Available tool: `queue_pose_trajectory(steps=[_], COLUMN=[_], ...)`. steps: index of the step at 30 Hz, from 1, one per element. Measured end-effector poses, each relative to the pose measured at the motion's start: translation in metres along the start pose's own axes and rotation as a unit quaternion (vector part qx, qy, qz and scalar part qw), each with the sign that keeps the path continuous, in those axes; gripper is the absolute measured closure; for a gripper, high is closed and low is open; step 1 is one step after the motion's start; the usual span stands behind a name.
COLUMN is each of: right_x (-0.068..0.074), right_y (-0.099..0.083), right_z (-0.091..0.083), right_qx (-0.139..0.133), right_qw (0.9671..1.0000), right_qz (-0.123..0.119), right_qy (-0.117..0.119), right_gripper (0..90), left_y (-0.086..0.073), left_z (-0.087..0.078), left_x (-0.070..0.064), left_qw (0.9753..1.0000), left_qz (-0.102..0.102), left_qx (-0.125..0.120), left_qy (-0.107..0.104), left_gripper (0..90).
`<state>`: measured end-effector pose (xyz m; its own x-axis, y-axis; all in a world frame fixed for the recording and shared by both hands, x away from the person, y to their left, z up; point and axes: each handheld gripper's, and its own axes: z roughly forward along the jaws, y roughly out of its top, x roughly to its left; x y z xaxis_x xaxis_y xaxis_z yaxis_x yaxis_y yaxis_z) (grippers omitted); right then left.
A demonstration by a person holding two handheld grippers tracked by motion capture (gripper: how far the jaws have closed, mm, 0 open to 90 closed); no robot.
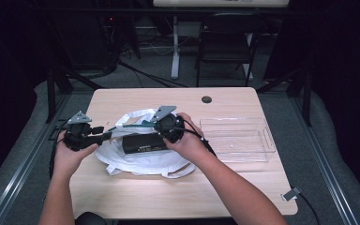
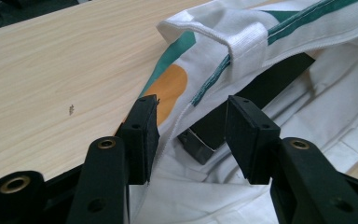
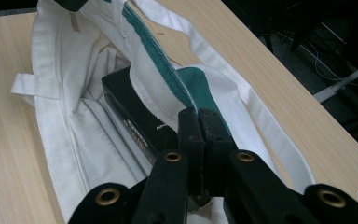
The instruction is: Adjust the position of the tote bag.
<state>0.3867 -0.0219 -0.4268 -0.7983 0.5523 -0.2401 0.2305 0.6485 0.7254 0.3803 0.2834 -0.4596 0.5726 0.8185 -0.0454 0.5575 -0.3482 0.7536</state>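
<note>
1. The black box (image 1: 143, 143) lies inside the white tote bag (image 1: 140, 161) on the worktop (image 1: 168, 192), long axis running left-right.
2. The right hand-held gripper (image 3: 199, 123), clamped on the bag's green-striped rim (image 3: 156, 70), holds the mouth up.
3. The left hand-held gripper (image 2: 191, 135), jaws wide, straddles the opposite rim, the box end just beyond.

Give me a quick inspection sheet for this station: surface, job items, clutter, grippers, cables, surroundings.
Surface: light wood table, round grommet hole near far edge.
Job's things: white tote bag with green trim lying open; black box inside its mouth.
Clutter: clear plastic tray at the right, apparently empty; small grey clip at the table's right near corner.
Grippers: left gripper open, jaws astride the bag's edge; right gripper shut on the bag's green-trimmed rim.
Cables: black cable trails from the right gripper; another runs off the clip.
Surroundings: dark folding chair, white desk leg, floor wiring.
</note>
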Motion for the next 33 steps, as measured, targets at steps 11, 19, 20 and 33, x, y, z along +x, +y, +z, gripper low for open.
queue_pose_trajectory(steps=[11, 19, 20, 33], right_x=[-0.01, -0.017, -0.017, -0.022], right_y=[0.005, 0.008, 0.008, 0.009], right_z=[0.005, 0.007, 0.007, 0.012], right_qx=[-0.002, -0.013, -0.01, -0.011], right_qw=[0.9999, 0.9995, 0.9996, 0.9992], right_qz=[0.006, 0.023, 0.02, 0.029], right_qy=[-0.011, -0.017, -0.018, -0.025], right_gripper=[88.8, 88.8, 88.8, 88.8], left_y=[0.005, 0.01, 0.01, 0.015], left_z=[0.008, 0.017, 0.018, 0.025], left_x=[-0.001, -0.002, -0.003, -0.011], left_qw=[0.9998, 0.9995, 0.9994, 0.9971], left_qz=[0.018, 0.03, 0.032, 0.064], left_qx=[-0.009, -0.007, -0.01, -0.002], left_qy=[0.004, 0.007, 0.007, 0.041], left_gripper=[53.8, 58.6, 60.8, 83.9])
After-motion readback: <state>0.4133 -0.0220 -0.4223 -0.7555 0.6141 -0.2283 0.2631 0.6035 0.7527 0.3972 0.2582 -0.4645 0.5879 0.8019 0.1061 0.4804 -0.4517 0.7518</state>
